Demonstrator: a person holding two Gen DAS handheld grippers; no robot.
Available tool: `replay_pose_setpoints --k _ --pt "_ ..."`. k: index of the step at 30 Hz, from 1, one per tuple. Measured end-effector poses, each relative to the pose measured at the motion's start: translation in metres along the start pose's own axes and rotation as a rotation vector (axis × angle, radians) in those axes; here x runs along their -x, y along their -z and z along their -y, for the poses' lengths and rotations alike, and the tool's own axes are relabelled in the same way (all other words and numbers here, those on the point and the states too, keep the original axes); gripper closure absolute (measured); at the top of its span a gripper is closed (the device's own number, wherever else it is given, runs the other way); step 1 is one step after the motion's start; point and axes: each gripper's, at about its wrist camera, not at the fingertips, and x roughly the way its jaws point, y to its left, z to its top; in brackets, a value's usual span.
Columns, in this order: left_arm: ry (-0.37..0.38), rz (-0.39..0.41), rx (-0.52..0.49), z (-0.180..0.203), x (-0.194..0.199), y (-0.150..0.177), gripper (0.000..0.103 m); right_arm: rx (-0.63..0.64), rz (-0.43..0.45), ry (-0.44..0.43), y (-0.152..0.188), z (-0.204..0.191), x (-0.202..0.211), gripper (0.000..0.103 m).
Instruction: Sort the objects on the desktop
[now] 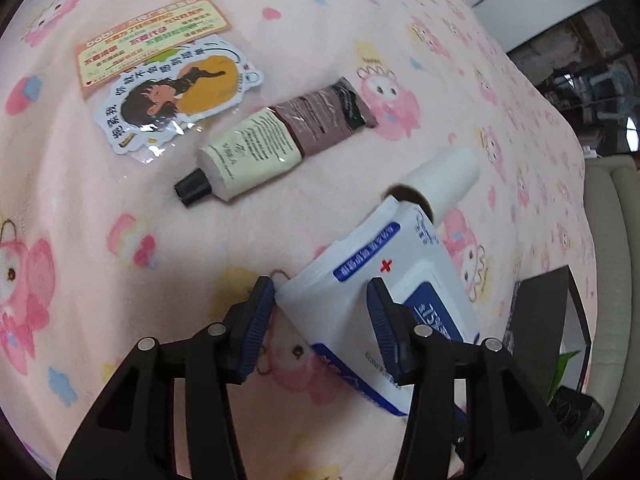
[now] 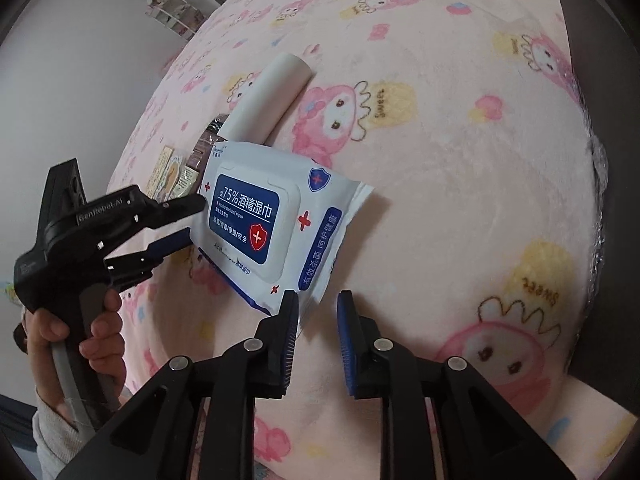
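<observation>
My left gripper (image 1: 322, 316) is clamped on the wet-wipes pack (image 1: 384, 280), pads at its near edge, pack tilted w/ its far end against the white roll (image 1: 440, 178). From the right cam I see the hand (image 2: 80, 344) wrapped round the left handle, fingers pointing right and slightly up. Right gripper (image 2: 318, 332) hangs parted, holding nothing, just beside the pack's corner. Cream tube (image 1: 276, 140) and sticker sheet (image 1: 176, 92) lie farther back on the pink blanket (image 1: 120, 184).
</observation>
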Motion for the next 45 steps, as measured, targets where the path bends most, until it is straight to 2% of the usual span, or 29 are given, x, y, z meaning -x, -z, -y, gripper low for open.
replay_pose_setpoints --k 3,5,7,9,15,19,23,26,28,36,38,40,43,45 --pt "-0.017 -0.014 -0.041 0.006 0.000 0.008 0.069 -0.020 0.015 0.005 0.000 0.003 0.002 0.086" --pt "-0.024 -0.060 -0.058 0.007 0.000 0.018 0.072 -0.028 0.031 0.011 0.001 0.004 0.006 0.086" --pt "-0.010 -0.116 -0.062 0.007 0.002 0.031 0.073 -0.034 0.047 0.020 0.002 0.004 0.009 0.086" --pt "0.028 -0.132 -0.052 0.006 0.009 0.039 0.073 -0.032 0.060 0.048 0.002 0.004 0.013 0.086" --pt "0.055 -0.065 0.021 -0.004 0.010 0.022 0.073 -0.036 0.064 0.076 -0.007 0.009 0.011 0.085" --pt "0.048 -0.033 -0.027 0.008 0.011 0.020 0.073 -0.033 0.060 0.088 -0.009 0.011 0.009 0.085" --pt "0.061 -0.015 -0.081 0.021 0.017 0.022 0.073 -0.061 0.120 0.025 -0.011 0.012 0.020 0.085" --pt "-0.003 -0.028 -0.128 0.024 0.013 0.023 0.073 -0.068 0.156 -0.005 -0.018 0.011 0.018 0.085" --pt "-0.047 -0.051 -0.123 0.022 0.004 0.023 0.072 -0.083 0.121 -0.012 -0.020 0.015 0.006 0.085" --pt "-0.082 -0.102 -0.090 0.012 -0.003 0.025 0.065 -0.005 0.041 0.116 -0.009 0.006 -0.006 0.083" --pt "-0.071 -0.102 -0.081 0.011 -0.003 0.025 0.065 -0.022 0.029 0.131 -0.007 0.011 -0.008 0.073" --pt "-0.057 -0.098 -0.073 0.011 -0.002 0.024 0.065 -0.042 0.018 0.114 -0.009 0.014 -0.011 0.073" --pt "-0.014 -0.065 -0.054 0.011 0.004 0.021 0.068 -0.007 0.040 0.140 -0.007 0.005 -0.005 0.073" --pt "0.023 -0.047 -0.045 0.011 0.005 0.018 0.068 0.014 0.070 0.127 -0.008 -0.001 0.000 0.072"
